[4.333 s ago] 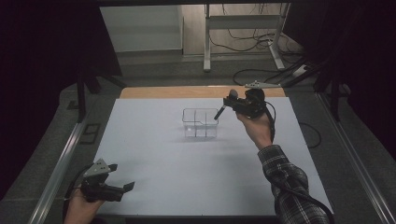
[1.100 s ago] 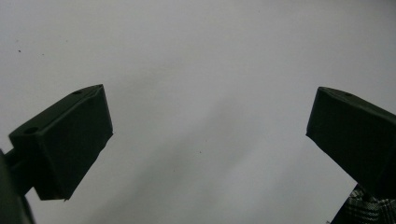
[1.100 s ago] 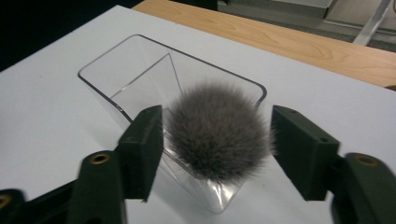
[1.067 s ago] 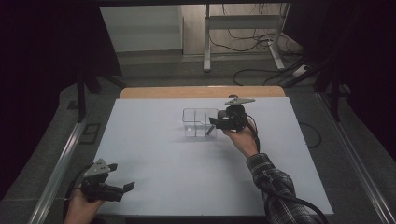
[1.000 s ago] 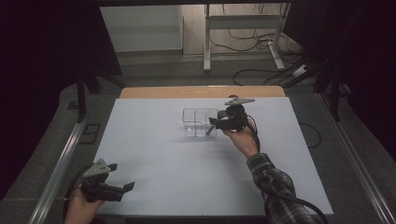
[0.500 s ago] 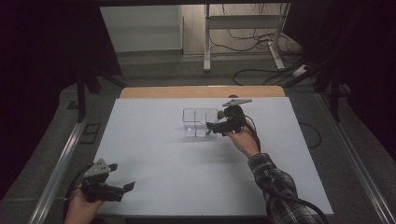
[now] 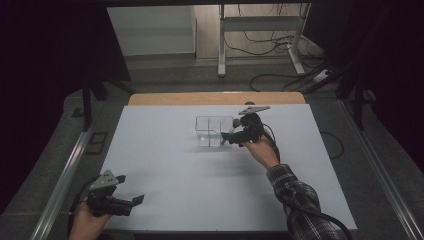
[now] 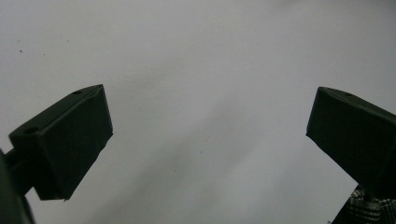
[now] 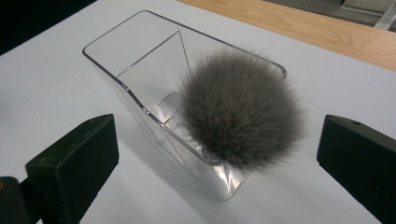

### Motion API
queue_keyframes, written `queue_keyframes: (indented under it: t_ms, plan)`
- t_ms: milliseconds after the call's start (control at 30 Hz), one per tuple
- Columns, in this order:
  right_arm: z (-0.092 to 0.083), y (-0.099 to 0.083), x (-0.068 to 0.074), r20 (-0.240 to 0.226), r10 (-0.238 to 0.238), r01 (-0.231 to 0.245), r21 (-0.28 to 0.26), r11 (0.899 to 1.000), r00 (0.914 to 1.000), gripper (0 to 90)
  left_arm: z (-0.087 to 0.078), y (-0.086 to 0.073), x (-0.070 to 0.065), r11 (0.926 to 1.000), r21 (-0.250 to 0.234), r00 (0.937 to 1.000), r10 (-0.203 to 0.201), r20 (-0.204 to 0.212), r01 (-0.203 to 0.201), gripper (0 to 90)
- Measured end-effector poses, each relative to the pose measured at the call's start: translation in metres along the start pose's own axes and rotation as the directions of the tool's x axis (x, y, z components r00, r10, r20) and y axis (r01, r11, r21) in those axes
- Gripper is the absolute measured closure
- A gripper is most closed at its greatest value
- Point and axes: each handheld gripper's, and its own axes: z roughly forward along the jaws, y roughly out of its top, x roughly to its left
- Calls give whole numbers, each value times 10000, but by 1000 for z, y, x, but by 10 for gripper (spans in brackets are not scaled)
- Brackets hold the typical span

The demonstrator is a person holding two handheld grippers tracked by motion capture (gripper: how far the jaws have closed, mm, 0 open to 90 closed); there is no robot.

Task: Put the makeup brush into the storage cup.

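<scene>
A clear plastic container (image 9: 135, 44) with two compartments stands on the white table (image 7: 165, 165). A grey fluffy pompom (image 9: 240, 109) sits in its near compartment, bulging above the rim. My right gripper (image 9: 219, 144) is open, its jaws wide apart on either side of the pompom and apart from it. In the high view the right gripper (image 7: 230, 138) is at the right end of the container (image 7: 210, 131). My left gripper (image 7: 127, 202) rests low at the table's front left corner. In its own view the left gripper (image 8: 208, 130) is open over bare table.
A wooden strip (image 7: 215, 98) runs along the table's far edge. Metal rails (image 7: 65, 175) flank both sides. Cables (image 7: 270, 42) lie on the floor behind. A plaid sleeve (image 7: 295, 195) reaches in from the front right.
The right hand came down from above the table's far right to the right end of the container, then barely shifted over the last second. The left gripper stayed put.
</scene>
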Motion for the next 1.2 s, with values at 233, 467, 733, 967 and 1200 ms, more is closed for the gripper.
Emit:
queue_keyframes:
  t_ms: [233, 467, 733, 967, 1200]
  plan:
    - [-4, 0, 2, -12, -193, 193, 64, 9998, 9998, 0, -1, 0, 0, 9999, -168, 10000, -3, 54, 4, 5]
    - [-10, 1, 4, -2, -235, 235, -3, 9997, 9997, 0, -1, 0, 0, 9999, -165, 10000, -2, 58, 3, 5]
    - [-12, -4, 5, -85, -244, 245, 50, 9997, 9997, 0, -2, 0, 0, 9996, -276, 9999, -28, 120, 31, 3]
    - [-17, -5, 8, -134, -235, 235, -15, 9997, 9996, 0, -4, 0, 1, 9990, -440, 9999, -53, 161, 61, 2]
    - [-26, -6, 11, -210, -346, 346, -2, 9994, 9992, 0, -4, 1, 1, 9988, -479, 9998, -23, 184, 31, 0]
